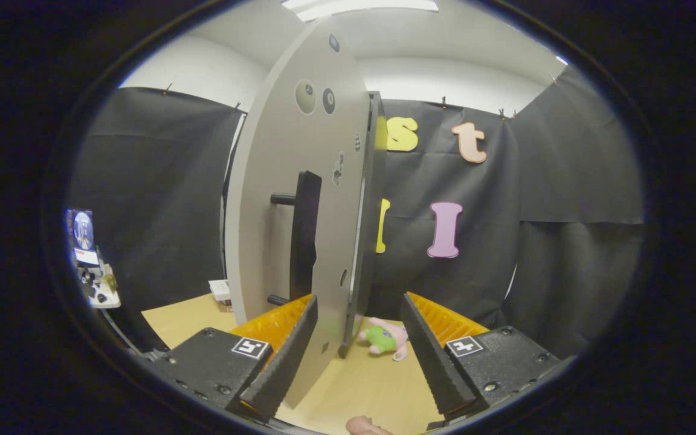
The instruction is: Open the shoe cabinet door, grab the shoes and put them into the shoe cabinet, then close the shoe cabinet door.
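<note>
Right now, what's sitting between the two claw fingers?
In the gripper view, the open claw straddles the free edge of the cabinet door; beyond it, a pink and green shoe lies on the wooden floor.

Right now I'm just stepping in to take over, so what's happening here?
A person's handheld gripper is working the grey shoe cabinet door, which stands swung open, its edge between the open fingers. The door's black bar handle is just ahead of one finger. A pink and green toy-like item lies on the wooden surface beyond.
</note>
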